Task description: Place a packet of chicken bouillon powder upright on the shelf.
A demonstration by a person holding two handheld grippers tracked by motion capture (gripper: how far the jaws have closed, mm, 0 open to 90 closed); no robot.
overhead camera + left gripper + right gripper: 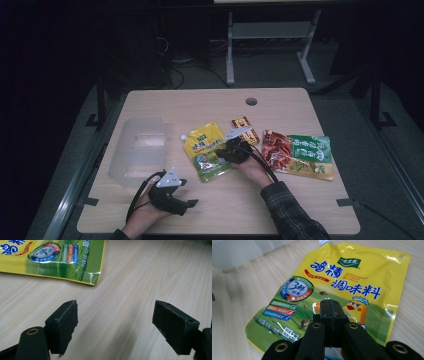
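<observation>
**Right tongs on yellow pouch, left tongs idle**

Clear plastic bin (137, 150) sits near the table's (300, 210) left edge, rigid, frosted, boxy. Left gripper (179, 196) rests by the front edge, jaws released and wide apart, nothing between them. Mid-table lies the yellow pouch (342, 287), glossy film, flat, white spout at the top corner. Right gripper (331, 312) is over its lower half, jaws clenched together; whether film is pinched between them I cannot tell. Pouch probably light, floppy, slippery; best taken at a sealed edge or by the spout. Behind it a small brown packet (244, 129); toward the right edge a red-and-green snack bag (300, 155), crinkly, flat.
</observation>
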